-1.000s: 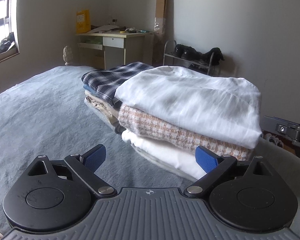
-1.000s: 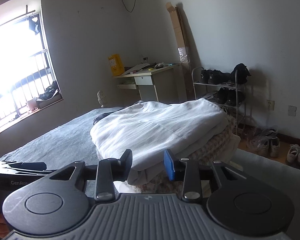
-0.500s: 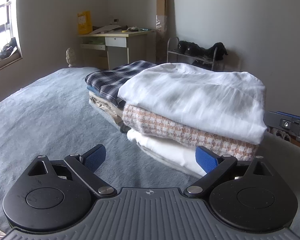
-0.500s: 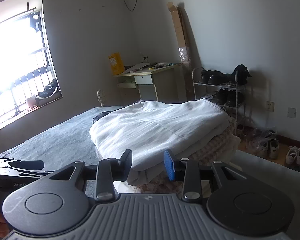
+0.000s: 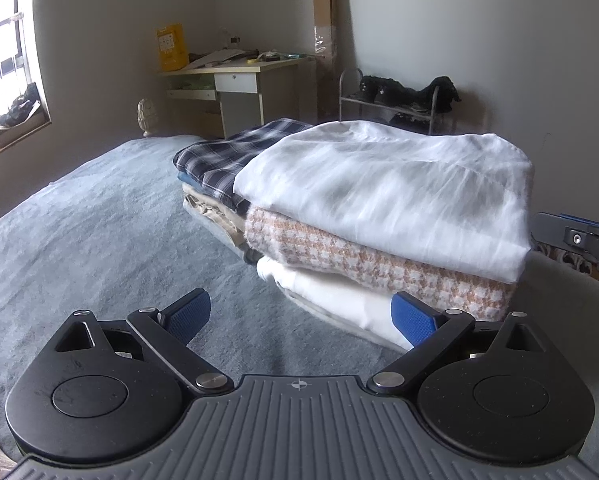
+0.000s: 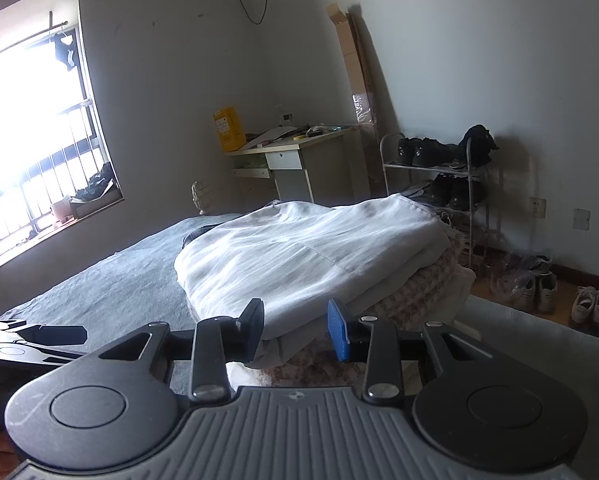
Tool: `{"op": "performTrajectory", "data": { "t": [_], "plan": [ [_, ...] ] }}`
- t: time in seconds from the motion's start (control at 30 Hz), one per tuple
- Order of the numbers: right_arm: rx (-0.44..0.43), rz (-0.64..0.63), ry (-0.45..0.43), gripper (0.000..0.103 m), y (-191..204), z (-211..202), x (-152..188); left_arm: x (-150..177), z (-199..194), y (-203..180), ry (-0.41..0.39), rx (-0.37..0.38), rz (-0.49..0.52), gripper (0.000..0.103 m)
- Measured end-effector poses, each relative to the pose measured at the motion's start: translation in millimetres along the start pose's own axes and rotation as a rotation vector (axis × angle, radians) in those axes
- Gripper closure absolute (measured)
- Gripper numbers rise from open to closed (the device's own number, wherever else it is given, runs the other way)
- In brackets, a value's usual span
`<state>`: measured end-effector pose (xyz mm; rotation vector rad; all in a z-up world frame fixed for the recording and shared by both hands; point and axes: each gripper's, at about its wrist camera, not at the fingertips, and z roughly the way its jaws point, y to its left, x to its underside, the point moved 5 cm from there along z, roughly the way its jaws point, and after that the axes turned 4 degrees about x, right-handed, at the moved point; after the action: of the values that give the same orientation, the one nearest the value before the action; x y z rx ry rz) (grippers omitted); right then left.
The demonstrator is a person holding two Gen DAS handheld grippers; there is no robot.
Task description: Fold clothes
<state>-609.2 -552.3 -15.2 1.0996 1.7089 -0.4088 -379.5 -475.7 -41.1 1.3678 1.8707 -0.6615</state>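
You hold the left hand-held gripper (image 5: 301, 314) low over the grey-blue bed cover (image 5: 91, 240), tilted down toward the near left corner of the stack. Your right hand-held gripper (image 6: 295, 328) points slightly down at the near edge of the folded white cotton garment (image 6: 299, 256) topping that stack.

Since a second ago the left view has crept a little nearer the pile; the right has not shifted.

The left jaws stand wide apart, holding nothing; its right blue pad (image 5: 413, 320) sits just beside the white bottom layer (image 5: 339, 300). The right jaws are partly open, the garment's edge between them, pads not pressing. The stack lies on the bed, the pink-and-white houndstooth knit (image 5: 379, 264) under the white garment, a folded navy plaid shirt (image 5: 235, 156) behind.
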Motion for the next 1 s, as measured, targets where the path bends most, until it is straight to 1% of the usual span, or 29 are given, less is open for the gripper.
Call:
{"op": "performTrajectory", "data": {
  "t": [0.13, 0.23, 0.33, 0.47, 0.57, 0.67, 0.73, 0.77, 0.87, 1.0],
  "plan": [
    [-0.013, -0.003, -0.027, 0.065, 1, -4, -4, -5, -9, 4, -0.019, -0.01, -0.035, 0.005],
    [-0.045, -0.003, -0.071, 0.065, 4, -10, -14, -13, -19, 8, -0.03, -0.034, -0.06, 0.005],
    [-0.093, 0.005, -0.118, 0.065, 11, -14, -27, -26, -34, 14, -0.063, -0.061, -0.084, 0.005],
    [-0.141, -0.021, -0.165, 0.065, 30, -18, -40, -45, -50, 24, -0.136, -0.074, -0.103, 0.004],
    [-0.167, -0.041, -0.159, 0.065, 47, -16, -47, -53, -54, 38, -0.171, -0.068, -0.132, 0.003],
    [-0.19, -0.097, -0.158, 0.065, 67, -13, -58, -62, -58, 52, -0.206, -0.063, -0.16, 0.003],
    [-0.206, -0.122, -0.148, 0.065, 78, -9, -69, -61, -58, 66, -0.21, -0.051, -0.166, 0.003],
    [-0.223, -0.114, -0.133, 0.065, 82, -5, -75, -62, -57, 72, -0.208, -0.046, -0.166, 0.003],
    [-0.271, -0.067, -0.068, 0.065, 90, 15, -101, -81, -36, 92, -0.2, -0.046, -0.179, 0.003],
    [-0.329, 0.074, 0.049, 0.065, 97, 60, -140, -117, 10, 107, -0.174, -0.012, -0.168, 0.003]
  ]
}}
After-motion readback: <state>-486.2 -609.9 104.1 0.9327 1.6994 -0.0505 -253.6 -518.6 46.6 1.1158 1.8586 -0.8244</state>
